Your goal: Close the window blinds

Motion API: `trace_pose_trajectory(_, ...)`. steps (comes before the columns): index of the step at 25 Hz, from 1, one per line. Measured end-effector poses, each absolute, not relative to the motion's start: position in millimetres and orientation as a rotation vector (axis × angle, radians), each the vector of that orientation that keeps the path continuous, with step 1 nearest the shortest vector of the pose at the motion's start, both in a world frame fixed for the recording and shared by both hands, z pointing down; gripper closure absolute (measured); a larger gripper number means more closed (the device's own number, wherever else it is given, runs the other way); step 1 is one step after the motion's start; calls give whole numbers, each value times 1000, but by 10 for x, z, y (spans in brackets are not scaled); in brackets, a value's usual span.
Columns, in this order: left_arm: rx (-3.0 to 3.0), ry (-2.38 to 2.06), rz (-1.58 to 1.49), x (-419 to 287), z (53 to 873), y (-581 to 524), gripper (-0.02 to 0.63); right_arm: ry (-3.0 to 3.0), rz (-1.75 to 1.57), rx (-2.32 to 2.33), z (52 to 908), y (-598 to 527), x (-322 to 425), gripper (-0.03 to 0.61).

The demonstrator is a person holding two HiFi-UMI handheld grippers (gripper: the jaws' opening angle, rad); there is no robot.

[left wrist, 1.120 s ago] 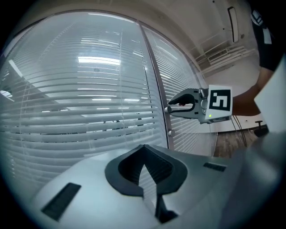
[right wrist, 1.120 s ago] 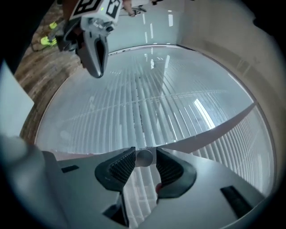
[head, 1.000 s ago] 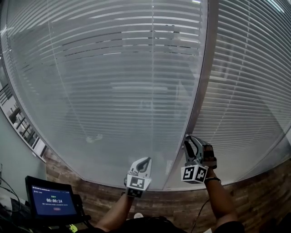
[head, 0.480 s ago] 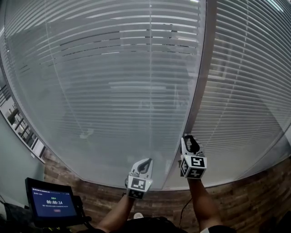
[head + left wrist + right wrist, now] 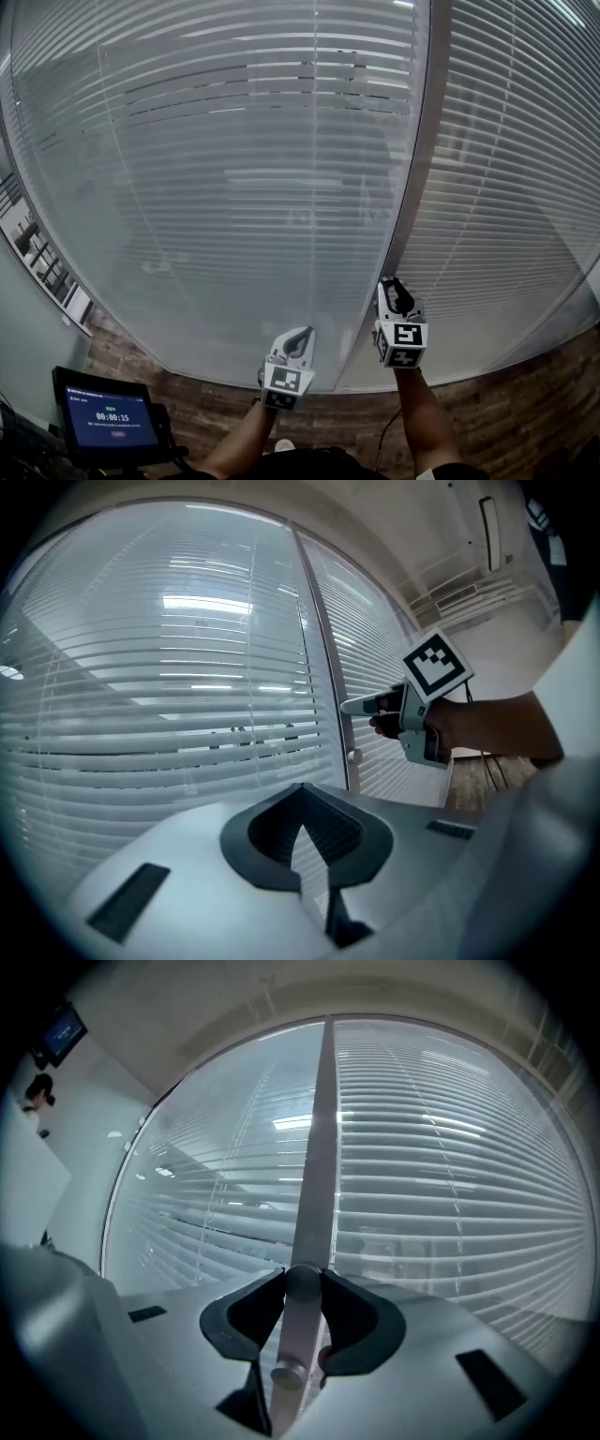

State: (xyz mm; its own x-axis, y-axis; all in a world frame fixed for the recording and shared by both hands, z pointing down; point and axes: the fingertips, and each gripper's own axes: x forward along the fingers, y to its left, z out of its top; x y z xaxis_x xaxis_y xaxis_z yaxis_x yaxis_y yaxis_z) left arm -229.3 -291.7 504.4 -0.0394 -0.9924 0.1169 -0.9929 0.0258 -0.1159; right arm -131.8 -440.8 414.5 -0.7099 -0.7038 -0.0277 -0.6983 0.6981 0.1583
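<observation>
Since a second earlier, my right gripper (image 5: 395,292) had rolled from lying on its side to standing upright, its marker cube now facing the head camera squarely. It kept the same spot low on the mullion (image 5: 413,187). Its jaws had just been closing, and in the right gripper view I saw both pads pressed on the round knob (image 5: 302,1279) fixed to the front of that mullion. A second, lower knob (image 5: 287,1372) stood free just beneath it on the same post.

The left gripper (image 5: 298,337) had not shifted. It hung level just to the left of the right one, in front of the bottom edge of the left pane. Its jaw tips met and nothing was between them.

The blinds (image 5: 234,141) filled the glazing on both sides of the mullion, hanging down to the bottom edge. In the left pane the slats sat angled with thin gaps, and I could make out dim shapes through them. In the right pane (image 5: 511,187) they looked denser and brighter.

Below the glass ran a brick-faced base (image 5: 525,412). At its lower left corner the monitor (image 5: 103,417) showed a timer one second further on than before.
</observation>
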Motion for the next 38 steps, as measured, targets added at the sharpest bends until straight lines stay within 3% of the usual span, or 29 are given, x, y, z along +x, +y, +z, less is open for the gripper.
trace_pose_trajectory(15,2151,-2266,257,-2367,5098,-2905,614,-2044,-1434,791,4245,-4336,-1435,450)
trace_pose_trajectory(24,2148,-2262,252,-2364,5134,-2900,614,-1766,-1679,640,4295,-4341,-1445,449)
trace_pose_trajectory(31,2156,-2251,253,-2327,5143,-2890,614,-2195,-1388,819,4200,-4242,-1397,448)
trace_pose_trajectory(38,2178,-2242,247,-2274,5095,-2921,614,-2829,-394,1214,4073,-4342,-1336,422)
